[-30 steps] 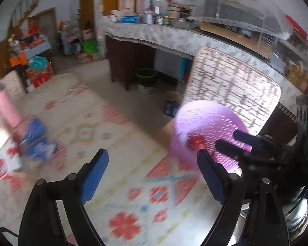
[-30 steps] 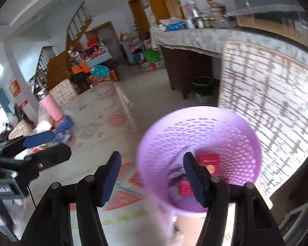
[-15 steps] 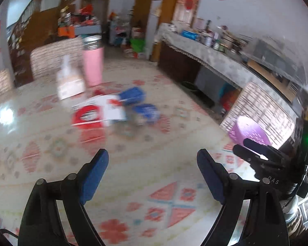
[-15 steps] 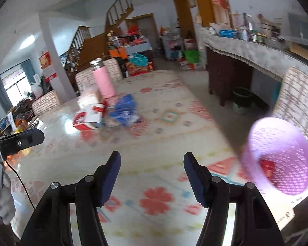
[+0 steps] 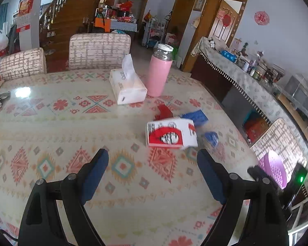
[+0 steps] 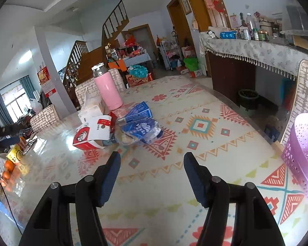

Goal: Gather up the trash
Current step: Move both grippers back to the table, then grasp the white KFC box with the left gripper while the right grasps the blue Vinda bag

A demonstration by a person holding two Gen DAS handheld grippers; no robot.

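The trash now lies ahead of me mid-desk: a red-and-white carton [image 5: 171, 132], flat-sided and torn open, with crinkled blue wrappers [image 6: 140, 130] just beside it. A second ago the perforated purple basket [image 6: 303, 153] filled my view; now it sits at the desk's right edge. Both my left fingers [image 5: 153, 165] and right fingers [image 6: 152, 169] stand apart, holding nothing, above the glossy patterned desk [image 5: 71, 127]. Behind the trash stand a smooth pink flask [image 5: 159, 74] and a soft tissue pack [image 5: 127, 87].
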